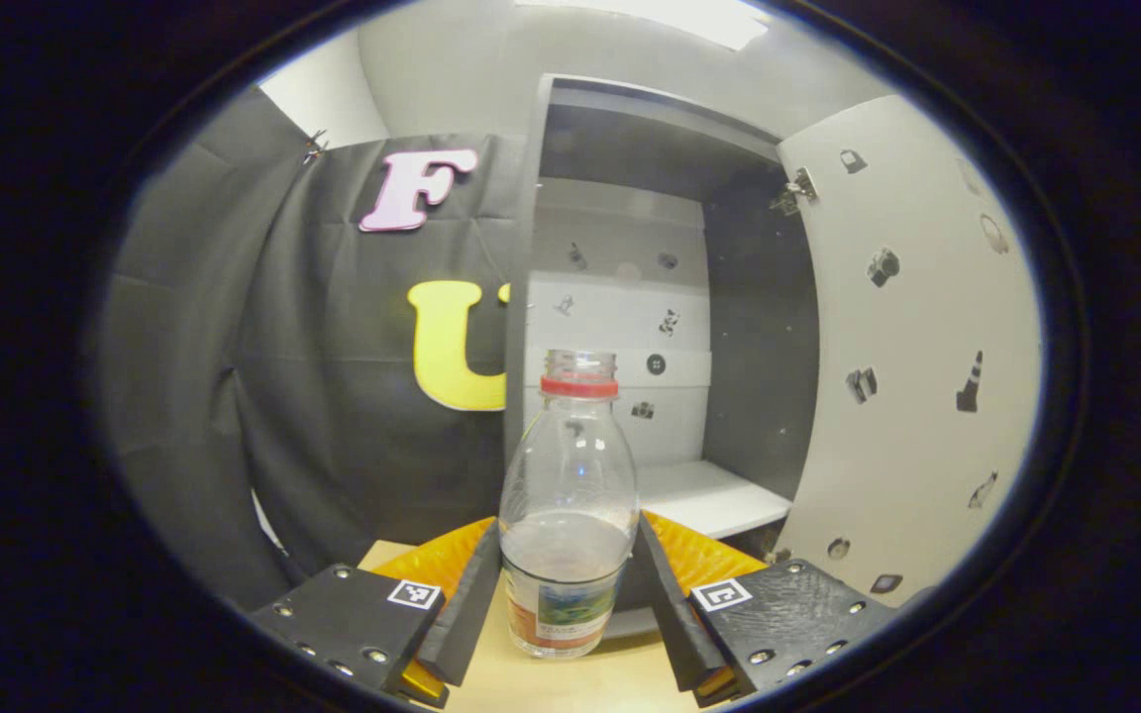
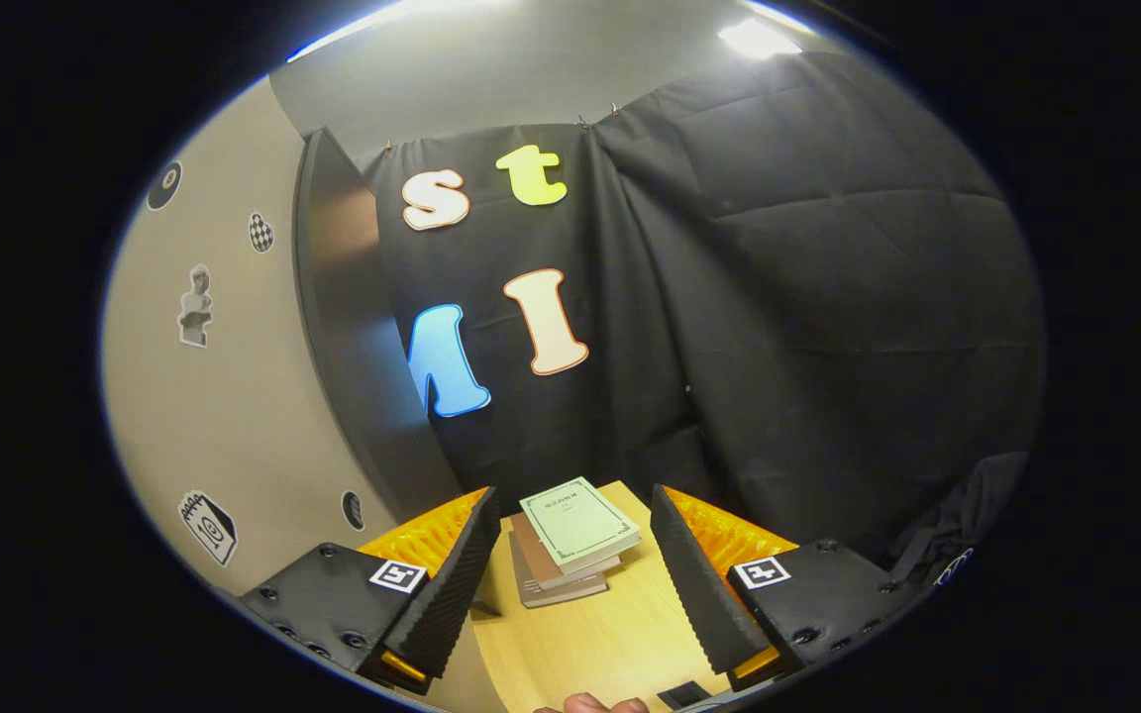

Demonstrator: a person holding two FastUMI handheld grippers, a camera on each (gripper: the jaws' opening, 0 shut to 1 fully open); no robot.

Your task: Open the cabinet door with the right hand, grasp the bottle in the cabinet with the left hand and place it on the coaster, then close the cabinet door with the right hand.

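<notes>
Pale wooden tabletop (image 1: 570,683) fills the bottom of my left gripper view, with the open cabinet (image 1: 630,327) behind it at centre and its white door (image 1: 917,347) swung out to the right of the frame. I have the left gripper (image 1: 568,594) closed around the bottle (image 1: 568,515), both fingers pressed to its lower sides; it stands upright at bottom centre, clear, red-ringed at the neck, uncapped, in front of the cabinet's white shelf (image 1: 709,495). In my right gripper view the right gripper (image 2: 570,574) is spread wide, holding nothing, above the same wood, pointing at a stack of books (image 2: 570,545) at lower centre; the door's edge (image 2: 343,327) stands at left
</notes>
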